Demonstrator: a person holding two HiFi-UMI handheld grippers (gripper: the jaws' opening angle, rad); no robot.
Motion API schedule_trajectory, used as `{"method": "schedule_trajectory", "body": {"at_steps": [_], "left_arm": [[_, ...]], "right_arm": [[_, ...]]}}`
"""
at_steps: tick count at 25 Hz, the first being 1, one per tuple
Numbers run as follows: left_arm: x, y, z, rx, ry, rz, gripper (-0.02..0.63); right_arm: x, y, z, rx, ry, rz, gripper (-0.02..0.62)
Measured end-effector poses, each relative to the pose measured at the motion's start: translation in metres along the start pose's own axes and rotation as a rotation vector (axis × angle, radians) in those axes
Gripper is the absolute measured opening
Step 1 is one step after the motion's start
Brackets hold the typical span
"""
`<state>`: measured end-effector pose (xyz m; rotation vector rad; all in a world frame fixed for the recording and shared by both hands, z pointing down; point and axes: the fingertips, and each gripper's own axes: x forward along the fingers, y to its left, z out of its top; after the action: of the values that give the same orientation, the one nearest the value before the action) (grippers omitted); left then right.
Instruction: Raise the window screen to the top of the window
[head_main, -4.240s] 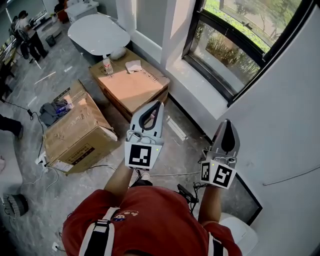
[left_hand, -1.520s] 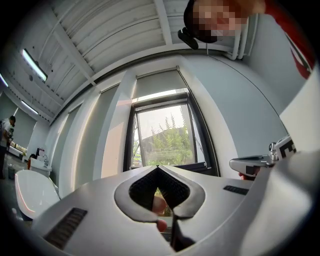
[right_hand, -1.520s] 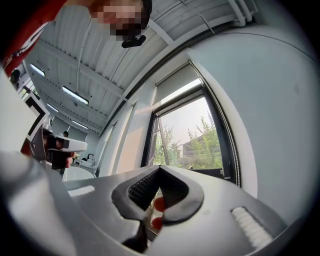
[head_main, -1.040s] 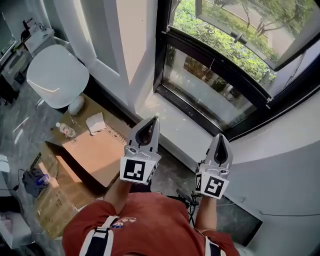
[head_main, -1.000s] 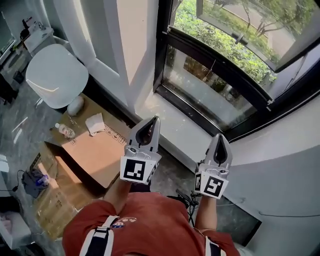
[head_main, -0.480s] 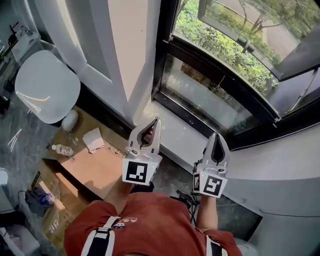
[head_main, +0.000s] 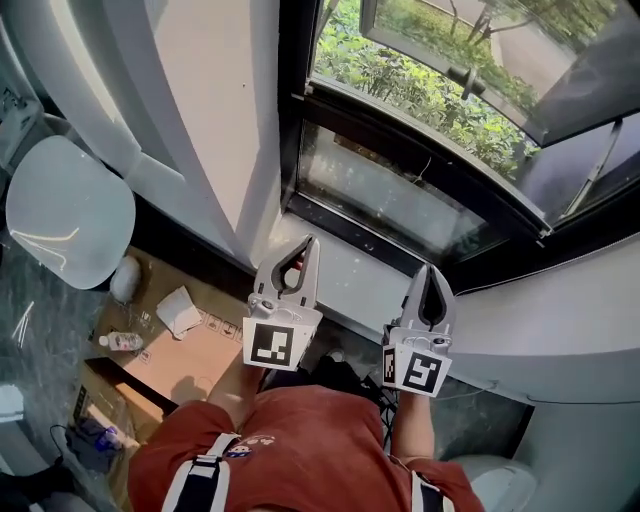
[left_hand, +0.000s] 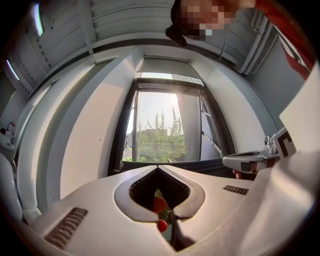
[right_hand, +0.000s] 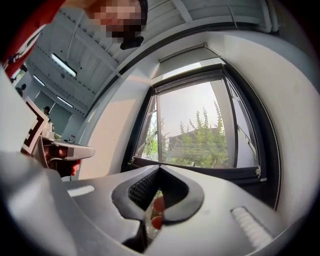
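Black-framed window (head_main: 297, 110) fills the wall ahead. Left claw (head_main: 310, 248) and right claw (head_main: 431, 278) hover side by side just before the window, above its pale sill (head_main: 350, 268), both pointing at it. Each claw is clenched tight, with nothing between its jaws. The screen itself cannot be told from the glass in any view. A dark bar (right_hand: 200, 167) with a pale end cap crosses the window low down, and a grey housing (right_hand: 187, 54) runs along the window's top. A cardboard box (head_main: 190, 345) lies on the floor, left of the window.
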<state>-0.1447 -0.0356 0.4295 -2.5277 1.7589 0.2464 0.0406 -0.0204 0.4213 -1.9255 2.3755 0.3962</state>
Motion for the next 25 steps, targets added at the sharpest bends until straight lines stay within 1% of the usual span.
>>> {"method": "schedule_trajectory", "body": {"at_steps": [3,7,10,18,22,25], "left_arm": [[0.017,-0.005,-0.005,0.025,0.017,-0.027,0.005],[0.044,-0.015,-0.009,0.007,0.016,-0.047,0.005],[0.065,-0.024,-0.007,0.035,0.010,-0.068,0.005],[0.128,-0.063,-0.004,0.079,-0.013,-0.128,0.005],[0.156,-0.088,0.006,0.107,-0.047,-0.160,0.005],[0.170,-0.108,-0.006,0.131,-0.030,-0.193,0.005]], "right_arm": [[0.005,-0.018,-0.008,0.019,0.005,-0.038,0.009],[0.014,-0.039,-0.014,0.021,-0.012,-0.080,0.009],[0.021,-0.059,-0.013,0.020,-0.032,-0.112,0.009],[0.034,-0.133,-0.022,0.020,-0.046,-0.210,0.009],[0.037,-0.164,-0.026,0.029,-0.057,-0.242,0.009],[0.037,-0.188,-0.032,0.038,-0.059,-0.261,0.009]]}}
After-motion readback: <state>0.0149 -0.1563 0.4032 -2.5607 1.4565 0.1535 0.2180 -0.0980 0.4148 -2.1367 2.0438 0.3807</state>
